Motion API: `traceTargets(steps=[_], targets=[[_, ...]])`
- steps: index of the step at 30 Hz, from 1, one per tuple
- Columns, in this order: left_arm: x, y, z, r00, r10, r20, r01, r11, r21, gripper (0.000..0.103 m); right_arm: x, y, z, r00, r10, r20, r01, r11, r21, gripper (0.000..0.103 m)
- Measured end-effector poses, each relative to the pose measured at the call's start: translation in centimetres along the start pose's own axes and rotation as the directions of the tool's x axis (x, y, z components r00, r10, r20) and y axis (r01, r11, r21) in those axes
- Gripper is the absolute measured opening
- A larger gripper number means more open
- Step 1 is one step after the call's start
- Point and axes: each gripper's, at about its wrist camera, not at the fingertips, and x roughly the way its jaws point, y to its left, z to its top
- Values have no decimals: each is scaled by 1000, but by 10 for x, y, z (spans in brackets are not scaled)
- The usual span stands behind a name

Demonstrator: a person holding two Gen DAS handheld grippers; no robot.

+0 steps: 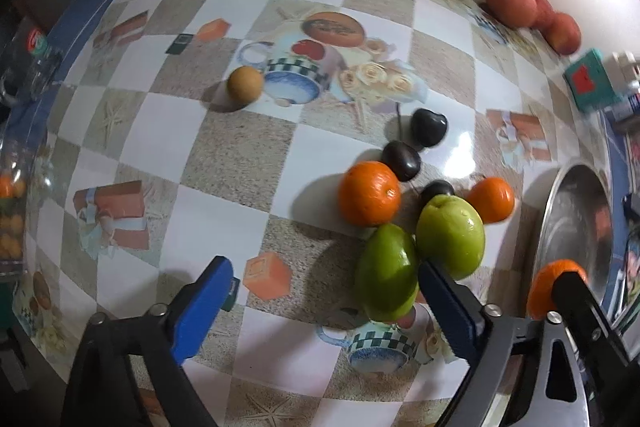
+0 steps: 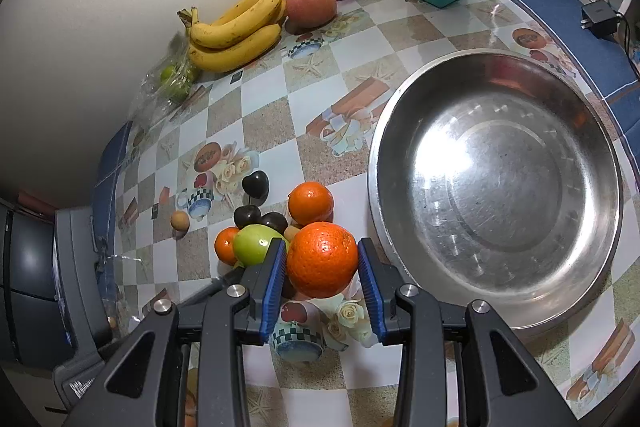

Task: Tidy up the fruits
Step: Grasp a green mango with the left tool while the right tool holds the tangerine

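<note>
1. At the left of the right wrist view, a clear plastic bag point(image 2: 172, 79) of green fruit lies by the wall; its contents are blurred and hard to count.
2. Beside it, the banana bunch point(image 2: 236, 31) lies with its long axis slanting from the stem at lower left to the tips at upper right, which touch the nearest of three red apples point(image 2: 311, 5).
3. A small tan round fruit point(image 2: 180, 221) sits apart from the central cluster: dark plum-like fruits point(image 2: 256, 185), probably three, a green fruit point(image 2: 256, 245) half hidden by the gripper finger, and two small oranges point(image 2: 311, 203).
4. The right gripper point(image 2: 322, 267) is narrowed onto a large orange point(image 2: 322, 259), both blue pads pressing its sides, just left of the steel basin point(image 2: 384, 131).
5. In the left wrist view, the left gripper point(image 1: 324, 301) stands wide apart, holding nothing; its right finger touches or overlaps two green fruits point(image 1: 388, 271).
6. The basin's right part is cut off there.
</note>
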Motion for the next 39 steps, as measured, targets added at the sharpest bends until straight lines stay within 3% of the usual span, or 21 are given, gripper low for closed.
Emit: traceTargets(steps=[6, 18, 22, 26, 32, 39], targets=[[1, -24, -6, 1000, -1, -9, 2, 997, 72, 85, -2, -7, 2, 1000, 2, -2, -2, 1000, 26, 38], [14, -35, -11, 997, -70, -23, 72, 993, 94, 69, 1, -7, 0, 1000, 10, -17, -10, 999, 33, 38], [19, -44, -12, 998, -67, -12, 68, 991, 115, 68, 2, -7, 0, 1000, 9, -20, -8, 999, 34, 38], [28, -54, -9, 997, -80, -13, 81, 989, 126, 62, 3, -7, -1, 1000, 10, -25, -9, 999, 34, 38], [28, -62, -8, 995, -101, 4, 99, 983, 155, 40, 4, -8, -1, 1000, 4, -28, -3, 999, 39, 38], [20, -54, -6, 995, -102, 18, 98, 985, 139, 40, 4, -8, -1, 1000, 3, -27, -2, 999, 41, 38]])
